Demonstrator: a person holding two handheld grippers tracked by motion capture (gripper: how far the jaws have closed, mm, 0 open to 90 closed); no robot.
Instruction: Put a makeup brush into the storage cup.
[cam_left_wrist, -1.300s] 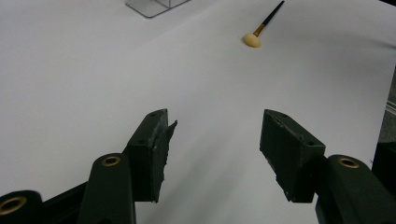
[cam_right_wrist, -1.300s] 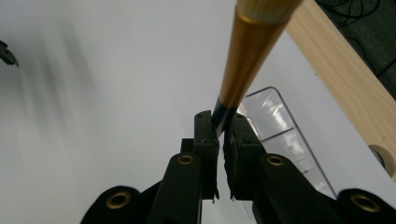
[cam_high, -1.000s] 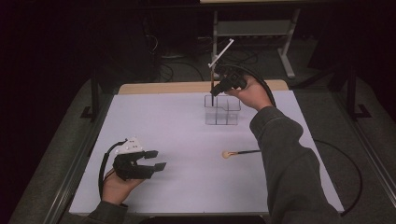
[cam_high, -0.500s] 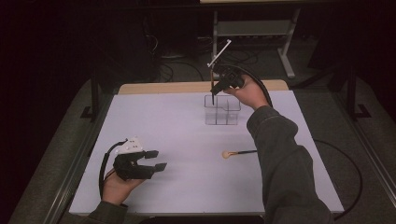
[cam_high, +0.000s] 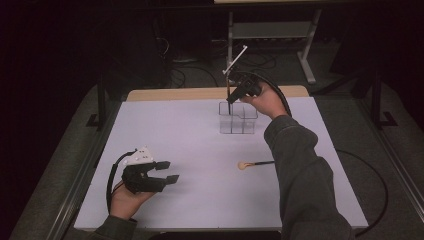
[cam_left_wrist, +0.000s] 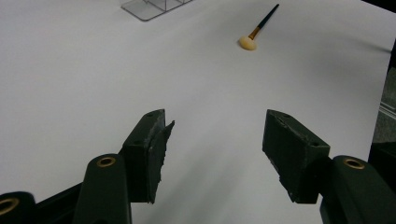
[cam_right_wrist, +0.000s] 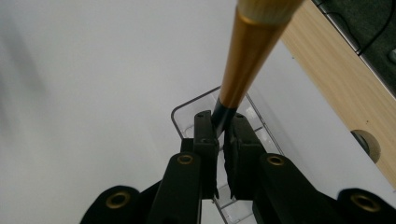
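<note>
the right gripper (cam_high: 231, 95) is up at the far side of the table (cam_high: 190, 140), its jaws pinched tight on the dark handle of a brush (cam_right_wrist: 247, 60); in the right gripper view the gold ferrule rises from between the jaws toward the camera, so the brush stands close to upright, bristle end up, handle end down; directly beneath it sits the clear divided organiser (cam_high: 238, 118), and the handle tip seems to hang over, or just inside, its far-left compartment, though i cannot tell whether it touches the bottom; my guess is that the brush is being stood in that box, so what matters is that its long axis stays vertical over that one cell; a second brush (cam_high: 255, 164) lies flat on the table, well nearer the person, its pale head pointing left, just beside the right sleeve; the left gripper (cam_high: 167, 171) rests low at the near left, jaws spread wide, empty, well apart from both brushes.
</note>
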